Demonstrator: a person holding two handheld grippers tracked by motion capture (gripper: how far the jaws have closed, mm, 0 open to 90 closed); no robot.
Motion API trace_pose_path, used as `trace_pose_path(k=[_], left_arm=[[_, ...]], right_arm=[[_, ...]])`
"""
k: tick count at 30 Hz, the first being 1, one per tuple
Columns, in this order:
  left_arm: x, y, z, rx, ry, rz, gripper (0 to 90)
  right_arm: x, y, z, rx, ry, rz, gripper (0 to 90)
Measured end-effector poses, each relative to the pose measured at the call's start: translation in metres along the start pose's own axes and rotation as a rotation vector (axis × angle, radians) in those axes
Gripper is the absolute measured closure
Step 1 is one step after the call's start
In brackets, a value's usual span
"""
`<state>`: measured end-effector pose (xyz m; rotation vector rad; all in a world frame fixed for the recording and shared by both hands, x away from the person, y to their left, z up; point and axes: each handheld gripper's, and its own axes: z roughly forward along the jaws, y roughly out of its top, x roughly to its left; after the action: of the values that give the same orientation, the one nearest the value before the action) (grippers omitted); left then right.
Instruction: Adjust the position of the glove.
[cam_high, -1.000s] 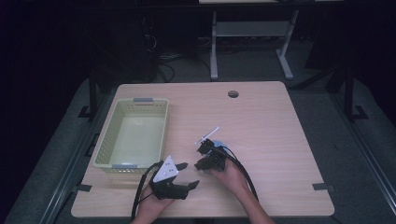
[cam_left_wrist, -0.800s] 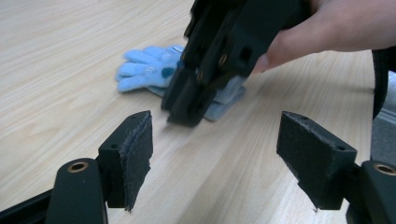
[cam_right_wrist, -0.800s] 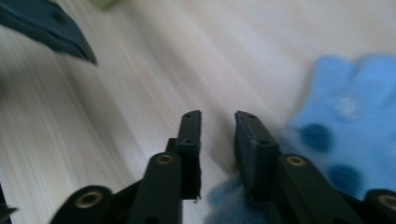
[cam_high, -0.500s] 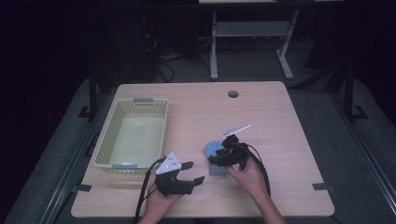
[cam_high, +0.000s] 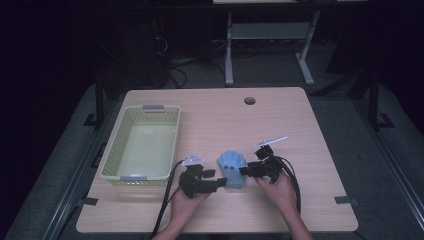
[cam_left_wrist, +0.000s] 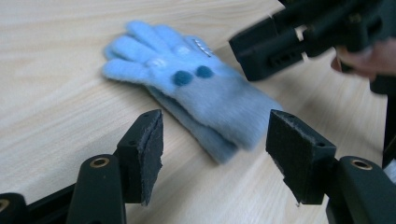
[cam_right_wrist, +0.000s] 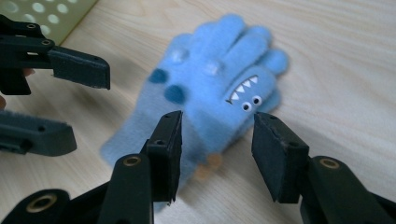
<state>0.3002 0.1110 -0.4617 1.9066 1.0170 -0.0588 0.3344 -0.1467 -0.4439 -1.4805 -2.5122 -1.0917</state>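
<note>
Softly fuzzy blue glove (cam_high: 232, 167), flat on woodgrain table (cam_high: 300, 125), perforated basket (cam_high: 142, 145) nearby

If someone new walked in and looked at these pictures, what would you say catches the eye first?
The fluffy blue glove with its little monster face lies flat near the front edge of the wooden table. The left gripper and the right gripper flank it, both open and holding nothing. To the left sits a pale green basket.
</note>
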Motion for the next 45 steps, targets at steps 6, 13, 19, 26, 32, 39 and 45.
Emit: trace_pose_path(k=[6, 13, 19, 26, 32, 39, 45], left_arm=[[0.001, 0.008, 0.011, 0.018, -0.034, -0.101, 38.2], [0.008, 0.012, 0.021, 0.037, -0.062, -0.212, 46.4], [0.014, 0.010, 0.027, 0.064, -0.069, -0.262, 54.0], [0.016, 0.009, 0.028, 0.056, -0.067, -0.311, 53.3], [0.016, 0.009, 0.029, 0.047, -0.061, -0.302, 51.8], [0.016, 0.009, 0.036, 0.062, -0.102, -0.334, 60.3], [0.021, 0.006, 0.039, 0.064, -0.120, -0.355, 72.0]], right_arm=[[-0.009, -0.005, 0.004, -0.013, 0.058, 0.079, 52.8], [-0.013, -0.010, 0.008, -0.016, 0.097, 0.124, 52.4], [-0.011, -0.011, 0.014, -0.003, 0.104, 0.134, 56.6], [-0.010, -0.012, 0.015, -0.013, 0.095, 0.159, 60.2], [-0.008, -0.012, 0.016, -0.018, 0.093, 0.160, 59.8], [-0.006, -0.017, 0.020, -0.040, 0.152, 0.196, 63.2], [-0.010, -0.020, 0.021, -0.048, 0.170, 0.209, 70.8]])
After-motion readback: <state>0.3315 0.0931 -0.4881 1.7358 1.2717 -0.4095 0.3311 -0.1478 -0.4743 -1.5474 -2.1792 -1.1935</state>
